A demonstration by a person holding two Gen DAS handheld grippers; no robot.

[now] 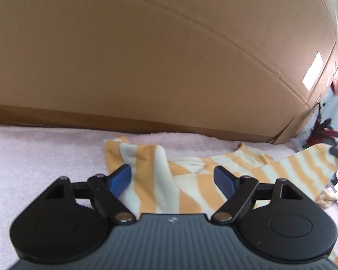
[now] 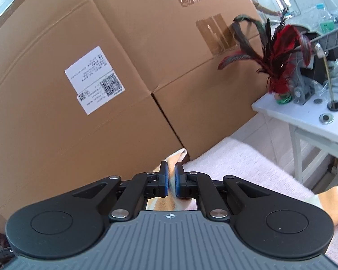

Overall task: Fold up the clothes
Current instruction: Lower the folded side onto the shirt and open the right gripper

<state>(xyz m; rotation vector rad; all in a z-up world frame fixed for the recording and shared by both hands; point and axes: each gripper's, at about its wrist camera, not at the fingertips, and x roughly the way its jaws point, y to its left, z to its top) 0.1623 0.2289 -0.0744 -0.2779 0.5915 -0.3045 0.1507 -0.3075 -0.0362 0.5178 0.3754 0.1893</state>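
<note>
Mid-fold I'd say: striped shirt [image 1: 191,180] lies rumpled on the pink towel [image 1: 33,157] by the cardboard boxes [image 1: 146,56], left gripper [image 1: 172,177] w/ jaws wide over it, right gripper [image 2: 171,180] pinching its edge, lifted—next probably needs carrying that edge across.

Left wrist view: low and close above the pale pink terry-cloth surface [image 1: 33,153], facing forward between the spread blue-padded fingers of the left gripper [image 1: 172,180] toward the crumpled orange-and-cream striped shirt [image 1: 191,180] and, near behind it, the broad brown cardboard box wall [image 1: 146,56]. Right wrist view: set higher and angled upward along the nearly closed right gripper [image 2: 171,181], close to the same cardboard wall [image 2: 56,123], with a white side table [image 2: 304,121] and red-and-black feathers [image 2: 279,56] at right. Shared between both: cardboard wall, white printed shipping label [image 1: 313,70] [image 2: 94,79], pink surface [image 2: 236,157], striped shirt [image 2: 179,154], feathers [image 1: 329,132].
</note>
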